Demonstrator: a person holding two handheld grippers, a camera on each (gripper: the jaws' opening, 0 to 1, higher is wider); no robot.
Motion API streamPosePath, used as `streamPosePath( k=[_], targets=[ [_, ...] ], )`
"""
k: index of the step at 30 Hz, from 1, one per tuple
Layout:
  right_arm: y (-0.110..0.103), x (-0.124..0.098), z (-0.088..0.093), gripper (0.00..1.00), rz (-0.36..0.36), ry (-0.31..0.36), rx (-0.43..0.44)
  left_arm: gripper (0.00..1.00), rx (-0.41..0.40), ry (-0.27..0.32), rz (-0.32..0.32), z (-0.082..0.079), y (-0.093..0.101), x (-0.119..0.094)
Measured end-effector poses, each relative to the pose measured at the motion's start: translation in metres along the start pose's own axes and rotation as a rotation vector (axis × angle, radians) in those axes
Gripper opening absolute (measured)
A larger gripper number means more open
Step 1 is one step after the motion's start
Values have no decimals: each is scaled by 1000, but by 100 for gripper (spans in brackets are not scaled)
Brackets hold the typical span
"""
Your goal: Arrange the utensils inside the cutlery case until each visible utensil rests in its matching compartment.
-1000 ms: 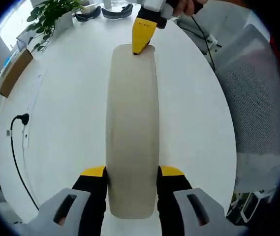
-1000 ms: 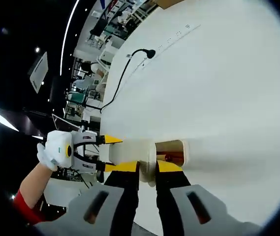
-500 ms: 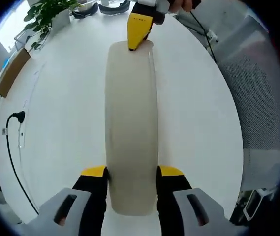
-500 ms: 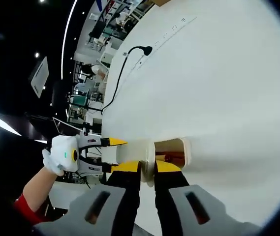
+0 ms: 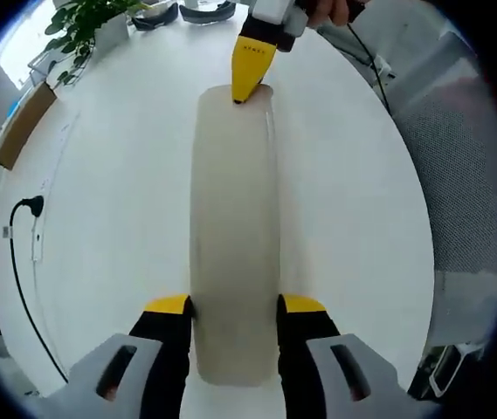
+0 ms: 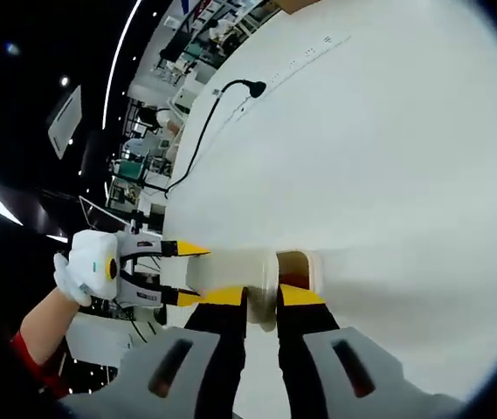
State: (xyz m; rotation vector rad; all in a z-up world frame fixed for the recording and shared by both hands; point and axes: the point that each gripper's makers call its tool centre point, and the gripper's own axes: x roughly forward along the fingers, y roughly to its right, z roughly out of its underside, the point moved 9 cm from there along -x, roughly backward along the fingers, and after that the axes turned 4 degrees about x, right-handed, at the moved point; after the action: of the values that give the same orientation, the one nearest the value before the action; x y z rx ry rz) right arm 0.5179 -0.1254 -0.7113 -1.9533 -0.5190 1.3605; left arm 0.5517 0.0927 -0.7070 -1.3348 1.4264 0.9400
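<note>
Little has moved since a second ago: the case [image 5: 235, 236] lies lengthwise on the white table [image 5: 108, 201], held at both ends as before, though in the right gripper view the open gap at its end has narrowed and the reddish thing inside it a moment ago can no longer be made out.

Small dark lettering runs along the yellow jaw of the right gripper [image 5: 246, 83] in the left gripper view — too small to read. No other writing shows.

The left gripper [image 5: 235, 304] has its jaws pressed against the two long sides of the case's near end. The right gripper pinches the far end, its jaws closed on the rim [image 6: 265, 292] in its own view, where the left gripper [image 6: 182, 272] shows too, carried by a white-gloved hand [image 6: 73, 272] with a red sleeve.

The table is round and bare apart from a black cable [image 5: 17, 262] ending in a plug. A potted plant [image 5: 86, 26] stands at the far edge — beside it, dark objects I cannot identify. A mesh chair [image 5: 458, 166] stands at the right. In the right gripper view the room is dim, with strip lights.
</note>
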Motion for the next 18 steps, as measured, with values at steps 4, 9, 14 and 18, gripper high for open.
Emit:
streamPosePath(
  k=[4,9,14,18],
  targets=[
    [-6,-4,8,12,28,3,-45,39,-2,1,-5,-1,-1,1],
    [-6,-6,6,22,47,12,-50,39,-26,7,-28,-1,-1,4],
    [-1,-12,6,21,90,29,-90,39,-28,15,-33,-2,0,6],
    [8,-14,8,24,109,51,-68,39,0,16,-49,-3,0,6]
  ],
)
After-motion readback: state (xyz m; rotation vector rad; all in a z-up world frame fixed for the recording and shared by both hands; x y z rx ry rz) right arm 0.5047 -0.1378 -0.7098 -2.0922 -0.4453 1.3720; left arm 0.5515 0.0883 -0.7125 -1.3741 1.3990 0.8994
